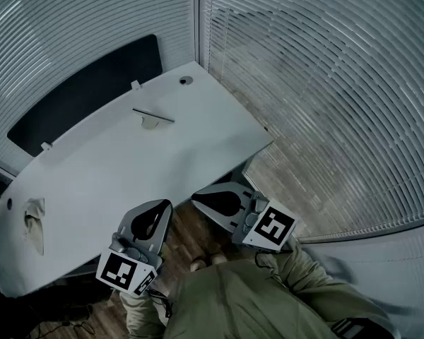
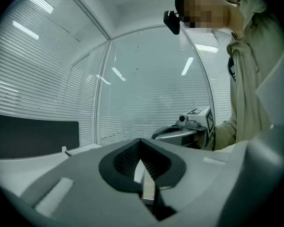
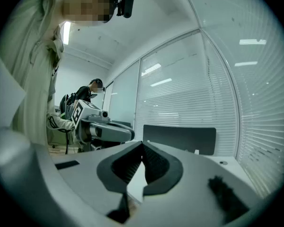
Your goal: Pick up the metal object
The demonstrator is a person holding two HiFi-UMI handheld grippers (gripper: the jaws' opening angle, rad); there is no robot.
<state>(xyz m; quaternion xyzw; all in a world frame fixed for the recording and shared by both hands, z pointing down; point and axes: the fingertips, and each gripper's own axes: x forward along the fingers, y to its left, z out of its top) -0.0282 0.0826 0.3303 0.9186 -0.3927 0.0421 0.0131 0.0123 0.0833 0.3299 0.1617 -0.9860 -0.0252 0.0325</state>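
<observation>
A thin dark metal rod (image 1: 153, 115) lies on the white table (image 1: 127, 168) toward its far side, resting across a small beige piece (image 1: 150, 123). Both grippers hang off the table's near edge, close to the person's body and far from the rod. My left gripper (image 1: 161, 205) points up toward the table with its jaws closed tip to tip (image 2: 140, 141) and nothing between them. My right gripper (image 1: 196, 198) points left, also shut and empty (image 3: 142, 143). Each gripper view shows the other gripper beside it: the right gripper (image 2: 182, 131) and the left gripper (image 3: 104, 130).
A crumpled beige cloth (image 1: 34, 223) lies at the table's left end. A round cable hole (image 1: 186, 80) sits at the far corner. A dark panel (image 1: 85, 94) stands behind the table, with blinds (image 1: 325, 83) on the walls. Another person (image 3: 92, 92) stands in the distance.
</observation>
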